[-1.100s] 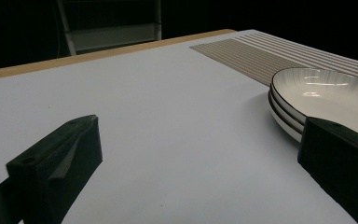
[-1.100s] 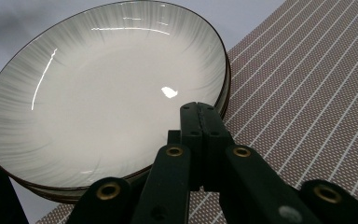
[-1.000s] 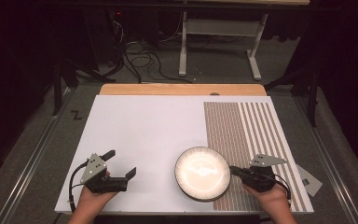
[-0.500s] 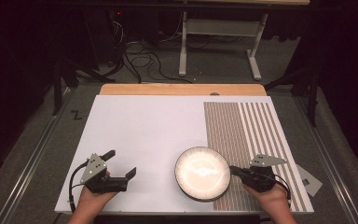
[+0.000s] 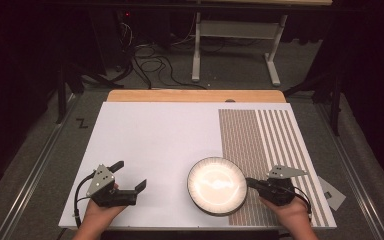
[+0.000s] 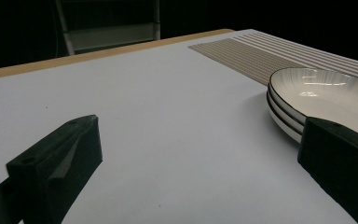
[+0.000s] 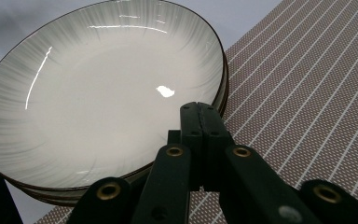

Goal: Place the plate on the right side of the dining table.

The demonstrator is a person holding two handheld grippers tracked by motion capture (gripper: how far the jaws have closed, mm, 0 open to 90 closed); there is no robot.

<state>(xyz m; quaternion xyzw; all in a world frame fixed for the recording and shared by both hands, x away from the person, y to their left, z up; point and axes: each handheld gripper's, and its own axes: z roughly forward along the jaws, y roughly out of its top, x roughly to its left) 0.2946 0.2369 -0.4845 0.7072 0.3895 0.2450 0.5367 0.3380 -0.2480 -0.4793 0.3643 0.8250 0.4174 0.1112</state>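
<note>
The left gripper (image 5: 130, 181) is a black, blocky tool topped by a grey three-cornered plate, with a black cable looping from its near left side. The right gripper (image 5: 250, 183) is built the same way, its dark linkage arms pinned with brass-coloured rivets. The person's hands and forearms are bare, with no sleeves.

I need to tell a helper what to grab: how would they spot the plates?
On the white table, look at its near edge, where the brown striped mat begins. The stack of plates sits there: round, glossy white with thin dark rims, unlike the two black grippers flanking it.
</note>
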